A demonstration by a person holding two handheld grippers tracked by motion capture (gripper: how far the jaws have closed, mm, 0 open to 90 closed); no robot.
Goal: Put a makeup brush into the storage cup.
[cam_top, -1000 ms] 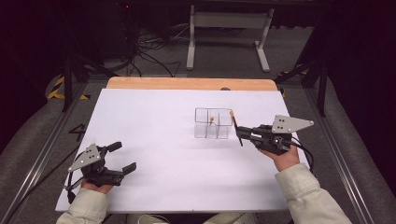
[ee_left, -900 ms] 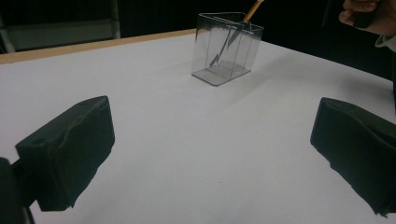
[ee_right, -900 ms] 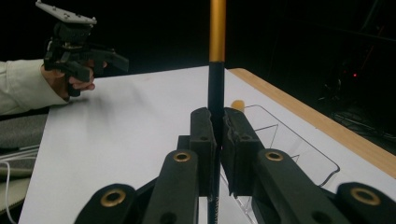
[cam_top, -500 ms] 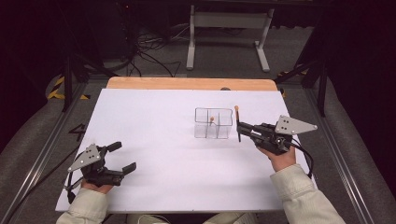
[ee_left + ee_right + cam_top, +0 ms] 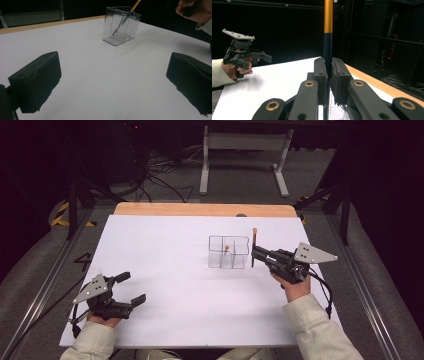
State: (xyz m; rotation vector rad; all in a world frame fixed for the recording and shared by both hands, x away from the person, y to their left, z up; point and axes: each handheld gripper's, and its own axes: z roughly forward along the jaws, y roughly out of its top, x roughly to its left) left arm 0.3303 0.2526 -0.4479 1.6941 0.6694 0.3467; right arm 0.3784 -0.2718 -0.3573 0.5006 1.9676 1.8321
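Pencil [image 5: 254,245] now upright beside clear holder [image 5: 228,252], tip hidden between right gripper [image 5: 256,253] fingers; left gripper [image 5: 131,289] wide.

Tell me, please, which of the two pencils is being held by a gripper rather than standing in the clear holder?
The pencil just right of the clear holder, clamped upright in the right gripper. The other pencil leans inside the holder, untouched.

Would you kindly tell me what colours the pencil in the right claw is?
Dark navy pencil, orange-yellow higher up; clearest in the right gripper view.

White table sheet [image 5: 165,265], wooden table edge [image 5: 200,210], grey stand [image 5: 245,142], floor cables [image 5: 155,185]
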